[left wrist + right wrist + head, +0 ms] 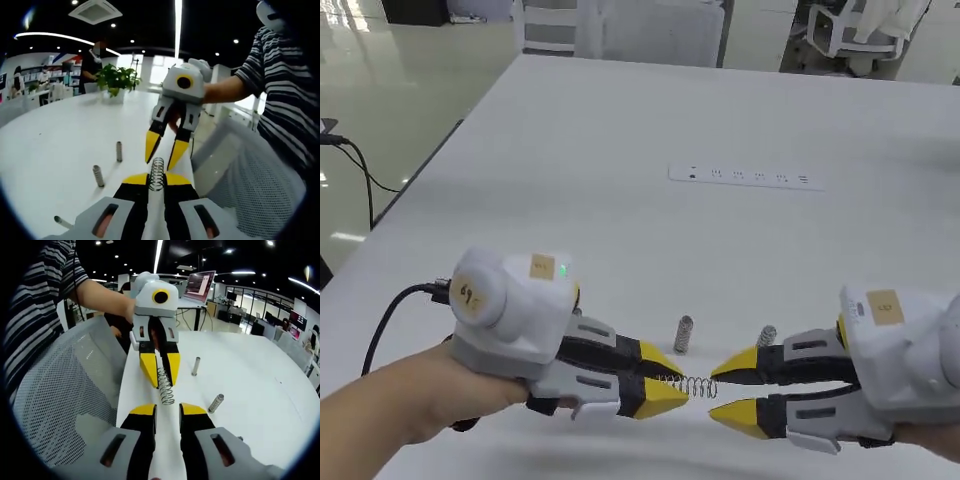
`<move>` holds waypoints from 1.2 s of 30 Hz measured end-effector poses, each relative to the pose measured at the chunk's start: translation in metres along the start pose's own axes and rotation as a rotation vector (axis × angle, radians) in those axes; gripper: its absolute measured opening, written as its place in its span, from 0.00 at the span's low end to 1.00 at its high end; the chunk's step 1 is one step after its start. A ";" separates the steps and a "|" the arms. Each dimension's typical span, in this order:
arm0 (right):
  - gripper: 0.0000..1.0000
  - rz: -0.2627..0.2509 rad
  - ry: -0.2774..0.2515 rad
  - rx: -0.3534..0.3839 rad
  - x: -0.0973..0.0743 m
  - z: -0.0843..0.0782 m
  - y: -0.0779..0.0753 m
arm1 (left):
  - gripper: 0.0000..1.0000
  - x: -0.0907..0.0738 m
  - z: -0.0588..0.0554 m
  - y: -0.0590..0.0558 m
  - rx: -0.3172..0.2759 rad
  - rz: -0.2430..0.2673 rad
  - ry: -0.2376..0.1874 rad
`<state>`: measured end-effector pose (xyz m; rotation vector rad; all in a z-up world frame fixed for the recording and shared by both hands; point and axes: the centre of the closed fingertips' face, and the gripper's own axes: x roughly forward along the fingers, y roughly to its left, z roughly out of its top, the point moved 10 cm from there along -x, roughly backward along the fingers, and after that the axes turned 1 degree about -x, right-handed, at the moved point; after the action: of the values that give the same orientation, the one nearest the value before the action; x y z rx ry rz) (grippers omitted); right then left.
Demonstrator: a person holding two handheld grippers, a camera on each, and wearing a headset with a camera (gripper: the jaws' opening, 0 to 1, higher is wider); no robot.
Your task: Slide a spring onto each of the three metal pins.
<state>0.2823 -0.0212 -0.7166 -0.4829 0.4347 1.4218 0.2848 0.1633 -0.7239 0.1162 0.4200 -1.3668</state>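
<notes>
My left gripper (pixel 678 384) is shut on one end of a small metal spring (pixel 696 385), which sticks out level toward my right gripper (pixel 724 392). The right gripper stands open, with its yellow tips just around the spring's free end. In the left gripper view the spring (pixel 157 173) rises from my shut jaws toward the open right gripper (pixel 160 163). In the right gripper view the spring (pixel 165 387) hangs from the left gripper (pixel 161 381) above my own open right gripper (pixel 169 411). Two short uprights, one (pixel 684 335) and another (pixel 766 337), stand on the white table (pixel 620 200) just behind. A thin bare pin (pixel 62 221) lies low left.
A white power strip (pixel 745 177) lies farther back on the table. The table's near edge runs just below both grippers. A grey mesh chair (pixel 65 390) sits beside that edge. A potted plant (pixel 116 80) stands at the table's far end.
</notes>
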 end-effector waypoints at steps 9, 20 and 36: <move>0.09 0.024 -0.002 -0.014 0.004 0.004 0.001 | 0.03 0.000 0.002 -0.003 0.006 -0.005 0.007; 0.08 0.018 -0.002 -0.015 0.001 0.005 0.001 | 0.03 0.001 0.002 -0.003 0.004 -0.012 0.008; 0.08 0.033 -0.020 -0.019 -0.004 0.016 0.003 | 0.03 0.001 -0.002 -0.007 0.019 -0.015 0.034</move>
<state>0.2793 -0.0154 -0.7007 -0.4783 0.4159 1.4627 0.2777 0.1619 -0.7246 0.1523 0.4369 -1.3849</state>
